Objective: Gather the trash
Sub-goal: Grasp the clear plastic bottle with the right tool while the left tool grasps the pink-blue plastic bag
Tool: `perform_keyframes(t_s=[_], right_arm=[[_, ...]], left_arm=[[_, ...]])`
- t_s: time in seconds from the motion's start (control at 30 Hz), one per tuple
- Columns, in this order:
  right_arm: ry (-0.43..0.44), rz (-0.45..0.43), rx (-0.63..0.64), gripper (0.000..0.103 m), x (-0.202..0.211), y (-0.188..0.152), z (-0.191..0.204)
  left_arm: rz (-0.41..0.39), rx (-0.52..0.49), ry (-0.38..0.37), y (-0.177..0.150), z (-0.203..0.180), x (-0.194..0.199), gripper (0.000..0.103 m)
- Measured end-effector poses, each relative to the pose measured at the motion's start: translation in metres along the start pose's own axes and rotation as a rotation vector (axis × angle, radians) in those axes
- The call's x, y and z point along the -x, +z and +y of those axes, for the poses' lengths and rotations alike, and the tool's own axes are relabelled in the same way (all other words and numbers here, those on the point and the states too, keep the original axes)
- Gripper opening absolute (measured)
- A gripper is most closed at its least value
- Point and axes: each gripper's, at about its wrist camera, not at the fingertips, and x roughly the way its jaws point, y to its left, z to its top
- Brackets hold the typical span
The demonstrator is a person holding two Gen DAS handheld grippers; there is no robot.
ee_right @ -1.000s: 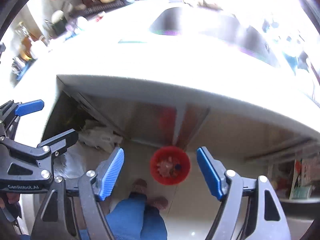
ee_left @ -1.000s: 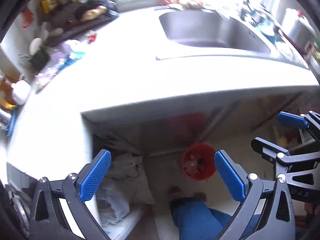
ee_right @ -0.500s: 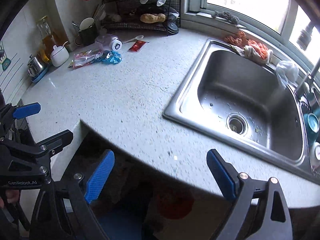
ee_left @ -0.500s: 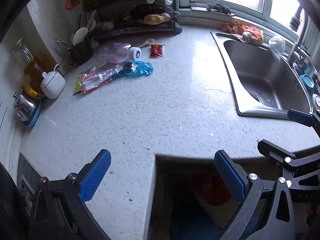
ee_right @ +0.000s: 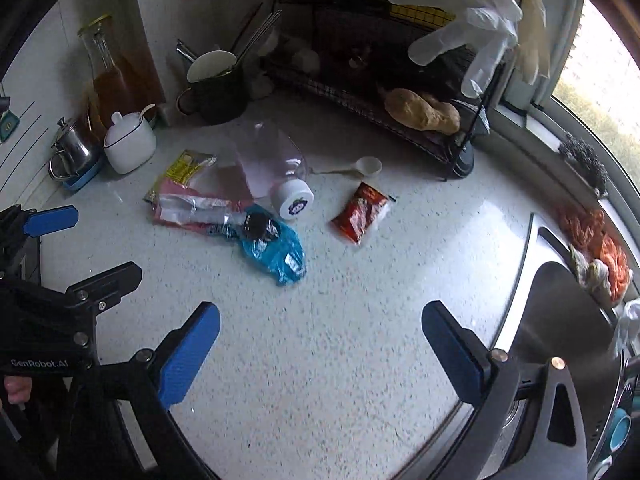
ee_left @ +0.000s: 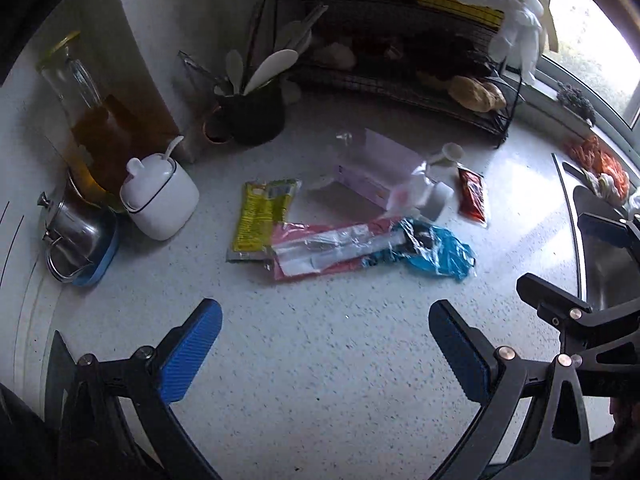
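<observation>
On the speckled white stone bench (ee_left: pixel 320 360), toward its back near the black wire rack (ee_right: pixel 384 116), the trash is gathered in a loose cluster: a crumpled blue plastic wrapper (ee_right: pixel 276 254), a long pink and clear plastic package (ee_left: pixel 320 254), a flat yellow snack packet (ee_left: pixel 260 216), a clear plastic bottle with a white cap (ee_right: pixel 272 164) and a small red sauce sachet (ee_right: pixel 360 212). Both the left claw (ee_left: pixel 320 350) and the right claw (ee_right: pixel 320 354) are held wide apart and empty, short of the cluster and above bare bench. The step in hand is judged to be the approach to a first piece. It would be done well if one piece were singled out, the blue wrapper being nearest, and pinched on a raised fold rather than scraped along the bench. The pink package's long axis runs left to right in the left wrist view, its blue-wrapper end to the right; it is best gripped across its narrow width. The bottle lies on its side, cap toward the cameras, and may roll.
</observation>
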Motion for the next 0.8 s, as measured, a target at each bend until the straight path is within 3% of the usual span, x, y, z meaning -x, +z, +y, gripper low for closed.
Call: perform_keyframes(t_s=[0.33,0.6,0.63,0.7,0.8], right_arm=[[0.079,0.033,0.114,0.101,-0.063,0.084,0.023],[0.134,0.104,0.2,0.101,-0.124,0.117,0.036],[0.139,0.114,0.21,0.099,-0.131,0.119,0.038],[0.139,0.132,0.237,0.084,-0.142,0.125,0.042],[0.154,0.163,0.242,0.08,-0.155,0.126,0.043]], left_arm=[[0.054,0.098,0.042,0.046,0.055,-0.048,0.102],[0.11,0.101,0.066,0.056,0.076,-0.09,0.102],[0.121,0.102,0.066,0.056,0.077,-0.096,0.102],[0.135,0.103,0.057,0.056,0.079,-0.103,0.102],[0.146,0.101,0.049,0.056,0.082,-0.108,0.102]])
